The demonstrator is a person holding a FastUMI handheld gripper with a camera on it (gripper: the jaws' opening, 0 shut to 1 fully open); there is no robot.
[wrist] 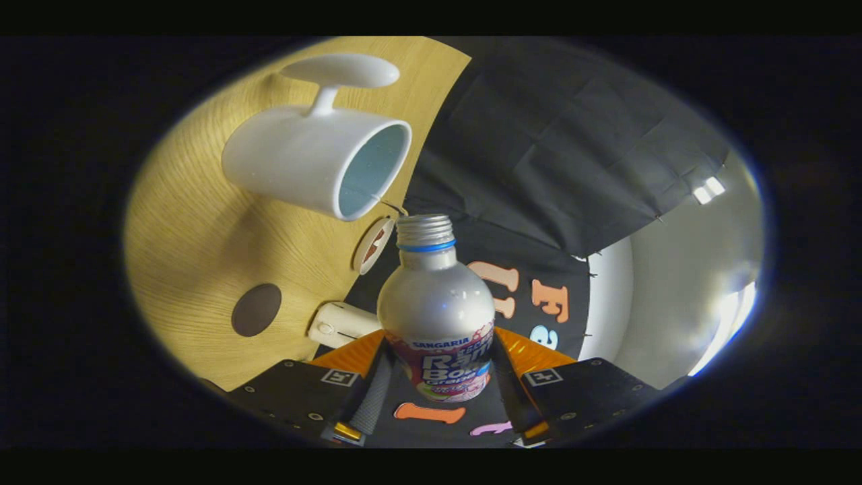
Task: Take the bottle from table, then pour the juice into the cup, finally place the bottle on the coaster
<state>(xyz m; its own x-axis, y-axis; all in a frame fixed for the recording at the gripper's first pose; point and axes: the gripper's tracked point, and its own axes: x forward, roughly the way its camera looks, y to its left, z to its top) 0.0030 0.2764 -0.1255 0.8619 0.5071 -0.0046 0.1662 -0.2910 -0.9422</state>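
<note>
Silver bottle clamped in tool, mouth near white cup.

A small white device lies on the wooden table near its edge.

i have the bottle clamped between both fingers of the gripper, its open neck close beside the cup rim, with only a thin gap between them. the cup handle juts toward the far part of the table. a brown coaster lies flat on open wood, well apart from the cup. a small white device sits near the table edge, just beside my grip.
</note>
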